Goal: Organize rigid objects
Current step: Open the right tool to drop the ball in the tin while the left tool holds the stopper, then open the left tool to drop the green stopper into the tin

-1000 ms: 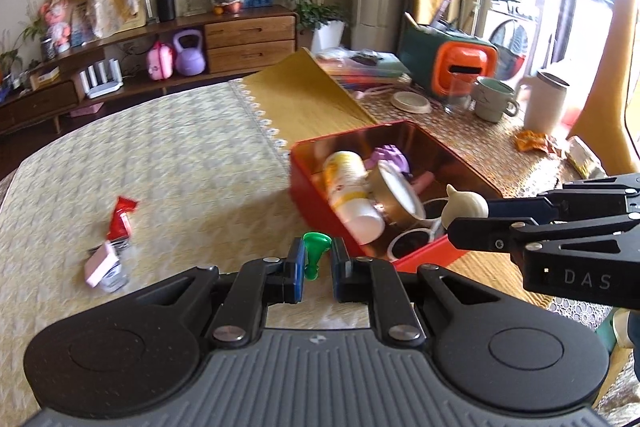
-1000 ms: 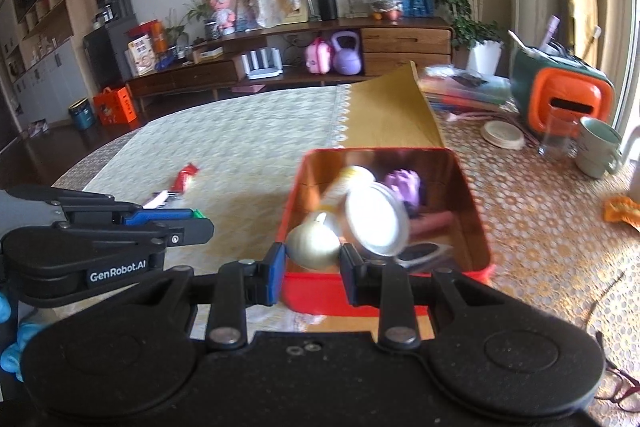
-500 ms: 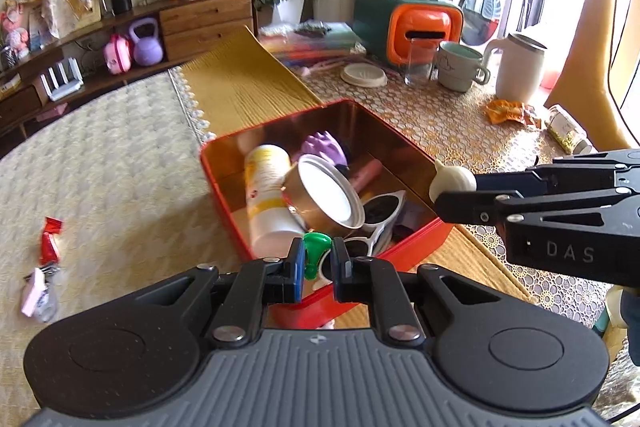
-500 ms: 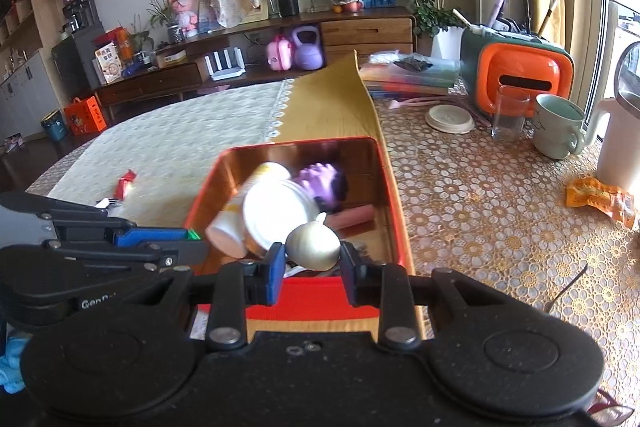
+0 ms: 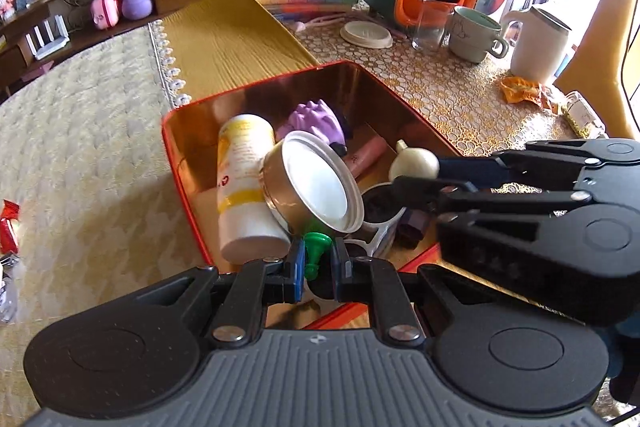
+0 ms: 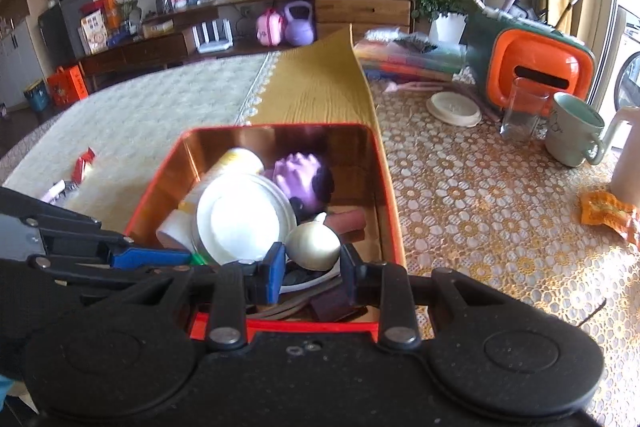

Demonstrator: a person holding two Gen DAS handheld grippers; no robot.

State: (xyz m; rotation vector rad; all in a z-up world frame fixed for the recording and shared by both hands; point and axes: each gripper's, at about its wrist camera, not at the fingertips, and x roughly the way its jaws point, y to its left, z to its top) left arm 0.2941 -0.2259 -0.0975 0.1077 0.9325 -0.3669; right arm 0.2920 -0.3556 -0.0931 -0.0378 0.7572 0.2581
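**Both grippers loaded over the red tin**

Left gripper is seen pinched tight on a small green peg, held over the near edge of the red tin. A cream garlic-shaped piece is clamped by the right gripper above the tin's near right part. Inside the tin, a white-and-yellow bottle, a white-lidded can and a purple toy are lying.

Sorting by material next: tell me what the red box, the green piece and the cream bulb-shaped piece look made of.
Red box: likely metal tin; its inner walls reflect like coppery mirror.
Green piece: probably plastic; bright uniform colour, moulded funnel-like shape.
Cream bulb-shaped piece: smooth, slightly pearly sheen; plastic or glazed ceramic, cannot tell which.
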